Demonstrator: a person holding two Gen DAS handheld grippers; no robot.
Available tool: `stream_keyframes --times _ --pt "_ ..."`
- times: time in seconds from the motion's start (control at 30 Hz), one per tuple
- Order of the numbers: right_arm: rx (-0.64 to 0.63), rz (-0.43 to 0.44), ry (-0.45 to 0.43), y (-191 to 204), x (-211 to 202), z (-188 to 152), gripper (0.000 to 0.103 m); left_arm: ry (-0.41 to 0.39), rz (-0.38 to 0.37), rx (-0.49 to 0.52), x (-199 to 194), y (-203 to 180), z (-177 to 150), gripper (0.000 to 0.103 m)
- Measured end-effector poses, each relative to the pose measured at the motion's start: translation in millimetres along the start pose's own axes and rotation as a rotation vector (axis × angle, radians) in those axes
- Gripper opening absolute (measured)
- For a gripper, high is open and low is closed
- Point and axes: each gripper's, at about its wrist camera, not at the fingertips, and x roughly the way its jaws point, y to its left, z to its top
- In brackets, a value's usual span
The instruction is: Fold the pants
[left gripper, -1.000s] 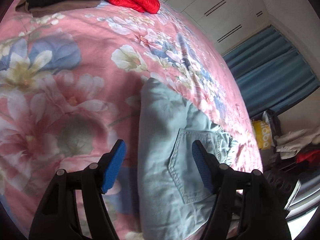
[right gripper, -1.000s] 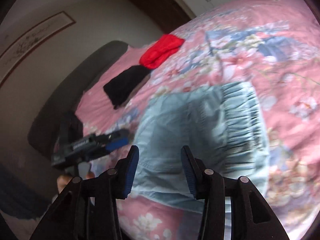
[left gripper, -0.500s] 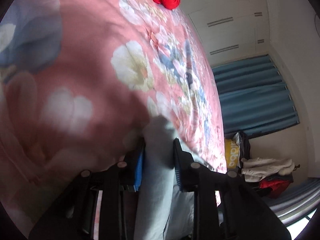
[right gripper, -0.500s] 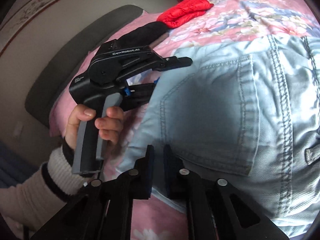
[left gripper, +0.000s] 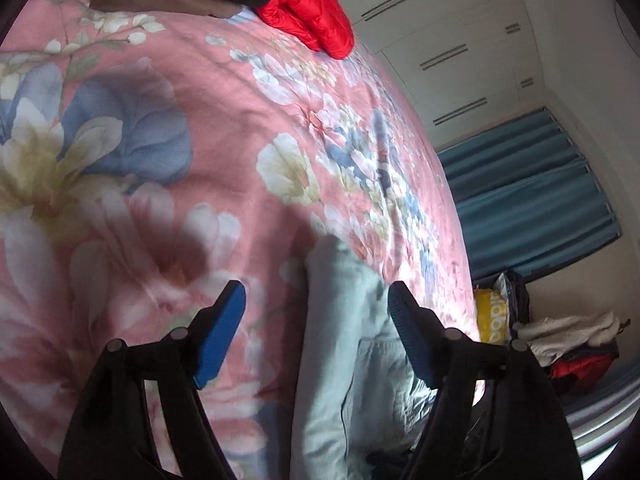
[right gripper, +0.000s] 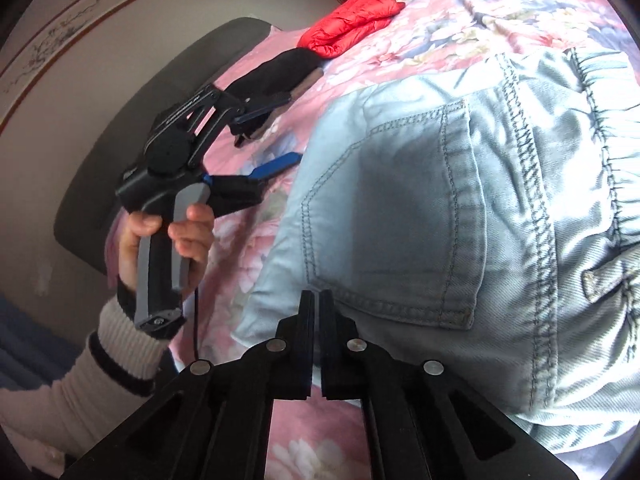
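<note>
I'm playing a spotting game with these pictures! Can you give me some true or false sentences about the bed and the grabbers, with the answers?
1. The pants are light blue denim. True.
2. The left gripper is clamped tight on the pants. False: its jaws are opening, with the pants' edge lying loose between them.
3. A red jacket lies on the flowered bedspread. True.
4. The right gripper gapes wide. False: it is pinched on the pants' edge.
5. The curtain is yellow. False: it is blue.
</note>
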Motion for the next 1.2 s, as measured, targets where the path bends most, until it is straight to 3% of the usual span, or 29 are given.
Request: stream_keyframes --times 0.1,0.37,0.43,0.53,0.8,0.97,1.1,1.17,1.2 --pt "-0.011 -0.026 -0.038 4 -15 -4 0.022 0.006 0.020 0.123 -12 -20 -29 0.073" --pt "-0.017 -0.173 -0.161 -1 -52 -9 0.022 0.069 0.148 0.413 -19 -53 -113 0.072" --pt "0.000 -0.231 -0.194 -4 -60 -7 0.023 0.097 0.179 0.455 -9 -52 -127 0.055" --pt "0.055 -0.257 -0.199 -19 -65 -11 0.023 0.124 0.267 0.491 4 -48 -141 0.049" --pt "0.101 -0.210 -0.173 -30 -69 -19 0.023 0.138 0.274 0.442 6 -38 -143 0.051" --pt "0.055 -0.217 -0.147 -26 -67 -23 0.028 0.148 0.265 0.396 -3 -38 -148 0.052" --pt "0.076 -0.164 -0.128 -31 -71 -25 0.028 0.153 0.255 0.359 -10 -37 -145 0.069" --pt "0.071 -0.161 -0.145 -30 -85 -25 0.033 0.149 0.244 0.342 -15 -35 -141 0.072" --pt "0.069 -0.172 -0.167 -30 -95 -26 0.043 0.145 0.247 0.339 -16 -35 -139 0.072"
